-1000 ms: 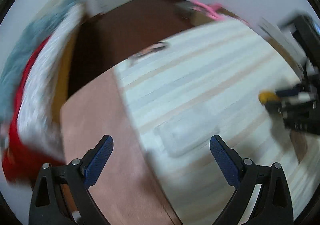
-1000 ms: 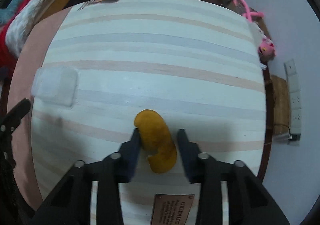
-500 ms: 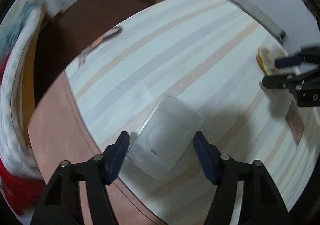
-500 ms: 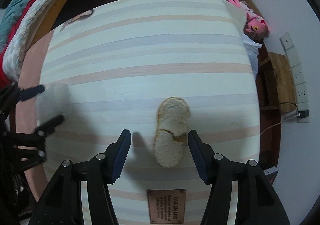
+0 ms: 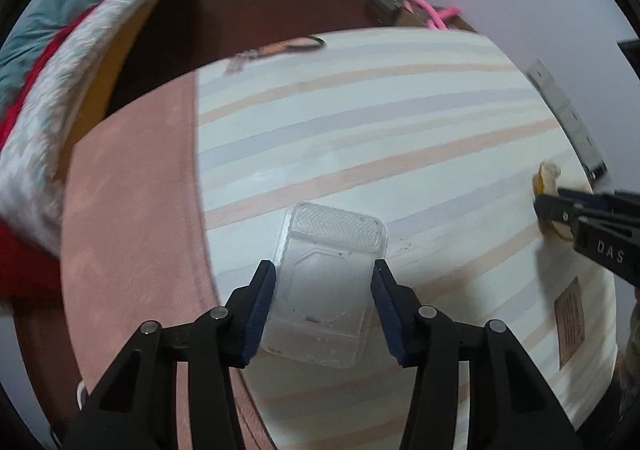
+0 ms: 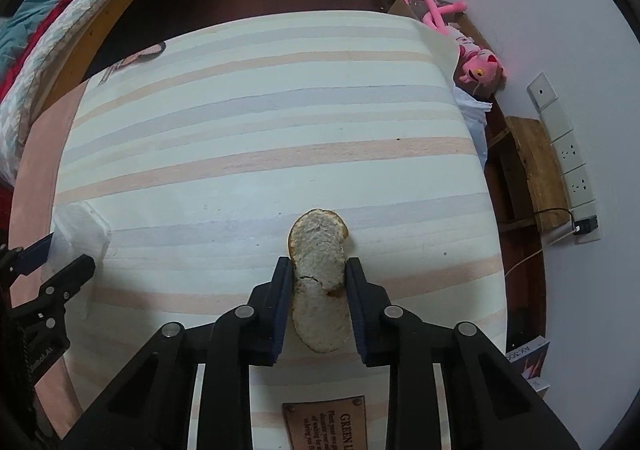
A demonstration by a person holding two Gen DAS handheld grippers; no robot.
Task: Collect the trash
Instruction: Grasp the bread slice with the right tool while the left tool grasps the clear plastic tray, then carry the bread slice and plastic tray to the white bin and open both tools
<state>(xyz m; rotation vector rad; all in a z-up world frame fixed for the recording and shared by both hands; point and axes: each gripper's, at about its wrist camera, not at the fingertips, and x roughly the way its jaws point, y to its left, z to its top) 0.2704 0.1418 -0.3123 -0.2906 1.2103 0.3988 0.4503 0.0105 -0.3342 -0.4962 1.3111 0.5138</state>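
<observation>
Both pickups are mid-grasp and nothing is collected yet. Your left hand-held gripper (image 5: 323, 292) straddles the clear plastic tray (image 5: 326, 286) near the edge of the striped surface (image 5: 360, 122); the pads are at the tray's sides, but I can't tell if they're squeezing. Your right hand-held gripper (image 6: 317, 295) has closed onto the orange peel (image 6: 319, 282), pith side up, which looks to be lying on the surface, fingers (image 6: 280, 302) touching both flanks. No bin or bag visible in either view. Left to do, I'd say: confirm the left grip, lift both, find the container, drop them.
</observation>
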